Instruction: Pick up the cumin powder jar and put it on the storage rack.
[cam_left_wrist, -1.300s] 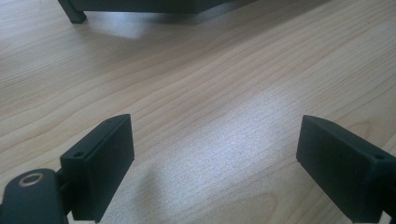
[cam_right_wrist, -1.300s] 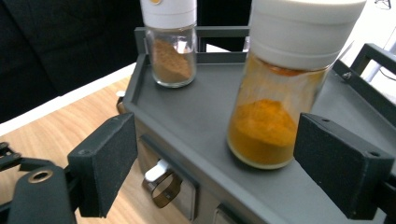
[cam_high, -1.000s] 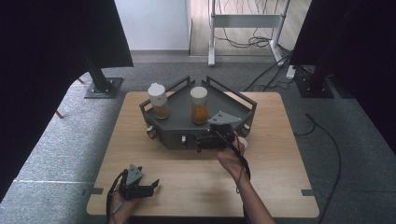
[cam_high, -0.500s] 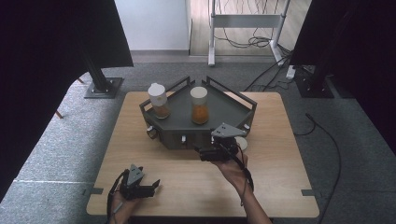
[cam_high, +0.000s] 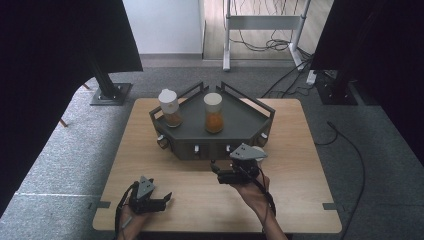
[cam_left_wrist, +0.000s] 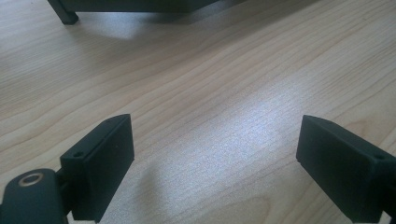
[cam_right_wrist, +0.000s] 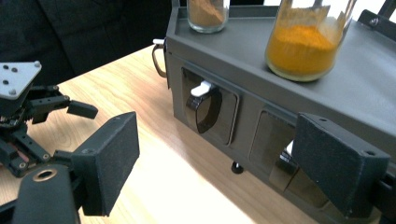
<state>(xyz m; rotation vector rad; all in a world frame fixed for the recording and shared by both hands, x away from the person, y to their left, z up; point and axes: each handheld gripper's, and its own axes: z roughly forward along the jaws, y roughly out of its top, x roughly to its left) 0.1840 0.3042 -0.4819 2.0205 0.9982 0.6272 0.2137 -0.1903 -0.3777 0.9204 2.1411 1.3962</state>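
Right gripper (cam_high: 216, 171), jaws spread with nothing between them and just now narrowing slightly, points at the front face of the grey rack (cam_high: 190, 131) at its 12 o'clock, close to the drawer handles (cam_right_wrist: 205, 106). Two spice jars (cam_high: 213, 113) stand on the rack's top. Left gripper (cam_high: 162, 201), jaws wide apart over bare table (cam_high: 300, 150), lies at 8 o'clock, well apart.

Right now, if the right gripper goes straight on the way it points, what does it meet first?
Most likely the front wall of the grey rack, near its right-hand handle. The right gripper is open and empty, and the exact distance is unclear.
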